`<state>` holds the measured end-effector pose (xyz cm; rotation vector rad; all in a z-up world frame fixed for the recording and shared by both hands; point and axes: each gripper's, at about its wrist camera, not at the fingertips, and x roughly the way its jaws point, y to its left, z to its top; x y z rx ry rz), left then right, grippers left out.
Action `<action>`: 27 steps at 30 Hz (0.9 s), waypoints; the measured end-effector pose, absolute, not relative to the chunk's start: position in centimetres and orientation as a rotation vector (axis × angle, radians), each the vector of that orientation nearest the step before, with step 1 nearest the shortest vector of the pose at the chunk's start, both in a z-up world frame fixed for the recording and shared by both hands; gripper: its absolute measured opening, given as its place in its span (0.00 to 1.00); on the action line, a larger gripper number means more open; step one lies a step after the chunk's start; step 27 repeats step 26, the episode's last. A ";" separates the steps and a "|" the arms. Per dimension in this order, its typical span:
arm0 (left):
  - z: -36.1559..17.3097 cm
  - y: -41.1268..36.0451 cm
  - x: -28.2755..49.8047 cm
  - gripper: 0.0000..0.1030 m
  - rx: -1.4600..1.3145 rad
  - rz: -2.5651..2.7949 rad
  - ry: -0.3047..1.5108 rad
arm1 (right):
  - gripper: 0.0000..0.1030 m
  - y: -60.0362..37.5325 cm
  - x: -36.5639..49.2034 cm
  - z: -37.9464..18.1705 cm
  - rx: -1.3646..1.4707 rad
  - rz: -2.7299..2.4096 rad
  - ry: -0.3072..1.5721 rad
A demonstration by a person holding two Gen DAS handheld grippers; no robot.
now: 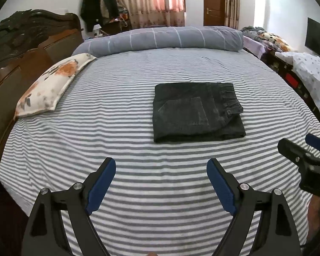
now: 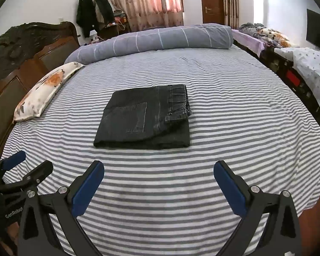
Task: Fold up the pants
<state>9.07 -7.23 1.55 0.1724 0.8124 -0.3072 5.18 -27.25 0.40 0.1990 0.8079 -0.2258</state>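
Observation:
Dark denim pants (image 1: 197, 112) lie folded into a flat rectangle on the striped bed sheet (image 1: 117, 149), back pocket up and waistband at the right. In the right wrist view the pants (image 2: 145, 119) sit ahead, slightly left of centre. My left gripper (image 1: 161, 164) hovers over the sheet, well short of the pants, wide open with nothing between its blue pads. My right gripper (image 2: 159, 167) is likewise wide open and empty, back from the pants. Each gripper shows at the edge of the other's view: the right gripper (image 1: 298, 147) and the left gripper (image 2: 34, 160).
A floral pillow (image 1: 51, 85) lies at the left by the dark wooden headboard (image 1: 21, 49). A rolled grey checked duvet (image 1: 160, 39) runs across the far side of the bed. Cluttered furniture (image 1: 298, 79) stands at the right, with coats, curtains and a door behind.

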 end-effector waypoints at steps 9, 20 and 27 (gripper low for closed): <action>1.3 -6.8 7.1 0.85 0.168 -0.266 0.806 | 0.99 -26.1 3.9 0.3 0.157 -0.221 0.813; 0.8 -7.3 6.1 0.85 0.194 -0.240 0.809 | 0.99 -25.4 3.2 0.0 0.143 -0.201 0.824; 0.6 -6.8 5.8 0.85 0.173 -0.246 0.817 | 0.99 -26.0 2.9 0.1 0.183 -0.192 0.822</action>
